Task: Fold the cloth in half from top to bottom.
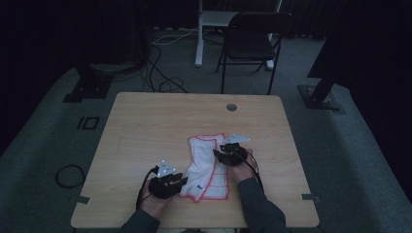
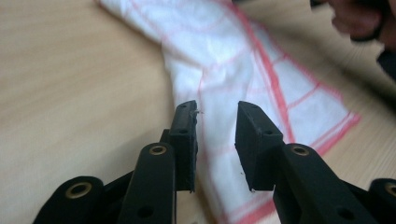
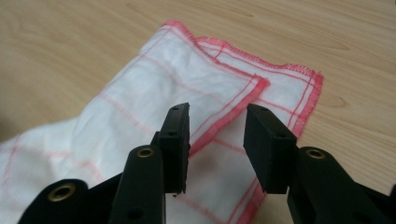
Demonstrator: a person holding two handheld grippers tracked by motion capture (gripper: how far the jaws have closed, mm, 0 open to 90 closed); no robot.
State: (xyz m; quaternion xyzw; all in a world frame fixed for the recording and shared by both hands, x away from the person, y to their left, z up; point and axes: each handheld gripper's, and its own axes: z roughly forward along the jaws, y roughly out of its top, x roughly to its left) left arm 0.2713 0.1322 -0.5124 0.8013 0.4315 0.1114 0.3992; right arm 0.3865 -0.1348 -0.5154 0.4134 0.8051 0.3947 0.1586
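Cloth (image 1: pixel 206 167) lies half-folded on the surface (image 1: pixel 145 126); left gripper (image 2: pixel 215 135) and right gripper (image 3: pixel 217 140) flank it, jaws apart and empty, seemingly poised to fold.

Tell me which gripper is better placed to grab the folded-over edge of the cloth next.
Right. The right gripper has its open jaws straddling the cloth's red-stitched folded edge. The left gripper is open over plain cloth near the other end.
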